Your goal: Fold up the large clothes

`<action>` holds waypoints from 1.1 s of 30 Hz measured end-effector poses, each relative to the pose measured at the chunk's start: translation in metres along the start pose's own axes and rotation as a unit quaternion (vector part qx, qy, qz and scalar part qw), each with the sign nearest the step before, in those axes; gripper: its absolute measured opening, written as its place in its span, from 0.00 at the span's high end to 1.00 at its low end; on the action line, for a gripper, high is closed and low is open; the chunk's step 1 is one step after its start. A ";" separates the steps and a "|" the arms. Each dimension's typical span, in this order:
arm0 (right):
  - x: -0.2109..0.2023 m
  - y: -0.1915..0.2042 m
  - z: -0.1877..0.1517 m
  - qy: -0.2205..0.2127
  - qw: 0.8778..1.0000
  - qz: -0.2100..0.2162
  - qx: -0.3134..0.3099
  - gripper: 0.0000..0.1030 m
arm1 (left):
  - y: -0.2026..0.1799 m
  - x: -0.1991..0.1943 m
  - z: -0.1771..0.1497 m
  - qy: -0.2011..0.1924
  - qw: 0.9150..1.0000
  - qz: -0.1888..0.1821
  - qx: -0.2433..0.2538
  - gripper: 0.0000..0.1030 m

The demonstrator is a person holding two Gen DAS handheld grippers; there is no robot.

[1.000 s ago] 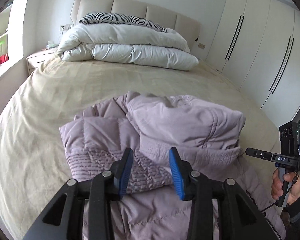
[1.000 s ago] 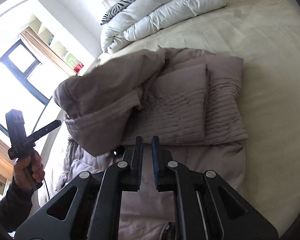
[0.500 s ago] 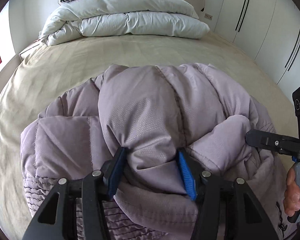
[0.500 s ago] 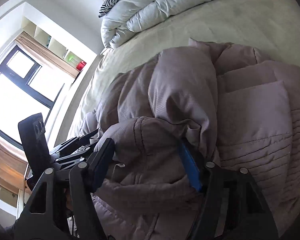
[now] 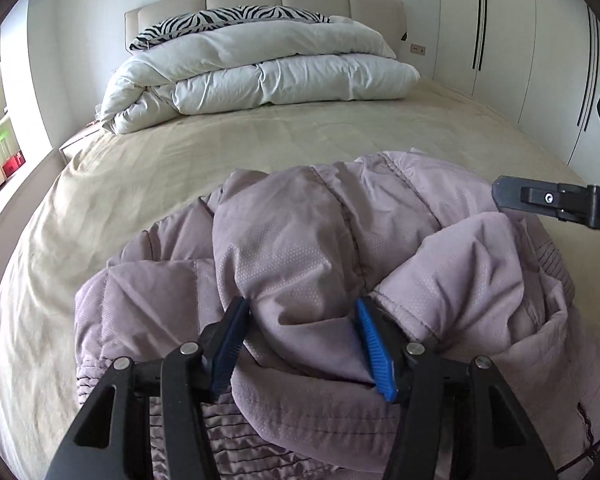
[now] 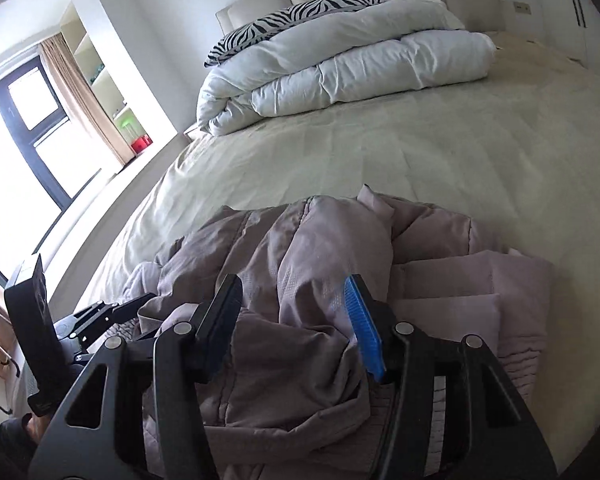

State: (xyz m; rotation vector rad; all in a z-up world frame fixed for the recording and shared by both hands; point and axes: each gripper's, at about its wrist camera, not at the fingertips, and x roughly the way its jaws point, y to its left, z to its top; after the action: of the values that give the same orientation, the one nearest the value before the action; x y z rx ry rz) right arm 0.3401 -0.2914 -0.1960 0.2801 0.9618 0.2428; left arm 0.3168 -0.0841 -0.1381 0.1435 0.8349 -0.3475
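Note:
A mauve padded jacket (image 5: 340, 264) lies bunched and partly folded on the near part of the beige bed (image 5: 220, 148). My left gripper (image 5: 300, 344) is open, its blue-padded jaws wide on either side of a puffy fold of the jacket. My right gripper (image 6: 292, 320) is also open and straddles a fold of the jacket (image 6: 300, 264) from the other side. The right gripper's black fingers (image 5: 540, 200) show at the right edge of the left wrist view. The left gripper's fingers (image 6: 100, 316) show at the lower left of the right wrist view.
A folded white duvet (image 5: 268, 76) and a zebra-print pillow (image 5: 228, 20) lie at the head of the bed. White wardrobe doors (image 5: 500, 40) stand to the right. A window (image 6: 16, 140), curtain and shelves are on the left.
Both grippers moved onto the jacket bundle. The right gripper went from shut to wide open. The jacket was lifted and bunched, then lowered a little; the views tilted up toward the headboard.

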 end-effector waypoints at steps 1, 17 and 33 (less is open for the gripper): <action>0.015 0.005 -0.004 0.022 0.999 -0.032 -0.024 0.49 | 0.006 0.010 -0.004 0.008 1.000 -0.007 -0.014 0.41; -0.102 0.021 -0.056 -0.111 0.992 -0.041 -0.038 0.30 | 0.035 -0.107 -0.066 -0.050 0.996 -0.042 -0.064 0.13; -0.319 0.025 -0.271 -0.006 1.000 -0.010 0.001 0.00 | 0.102 -0.277 -0.287 0.044 0.979 -0.090 -0.178 0.02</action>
State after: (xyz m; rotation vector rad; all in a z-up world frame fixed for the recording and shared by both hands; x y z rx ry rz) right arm -0.0625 -0.3377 -0.0882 0.2730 0.9535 0.2214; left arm -0.0189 0.1537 -0.1235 -0.2540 0.9882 -0.3583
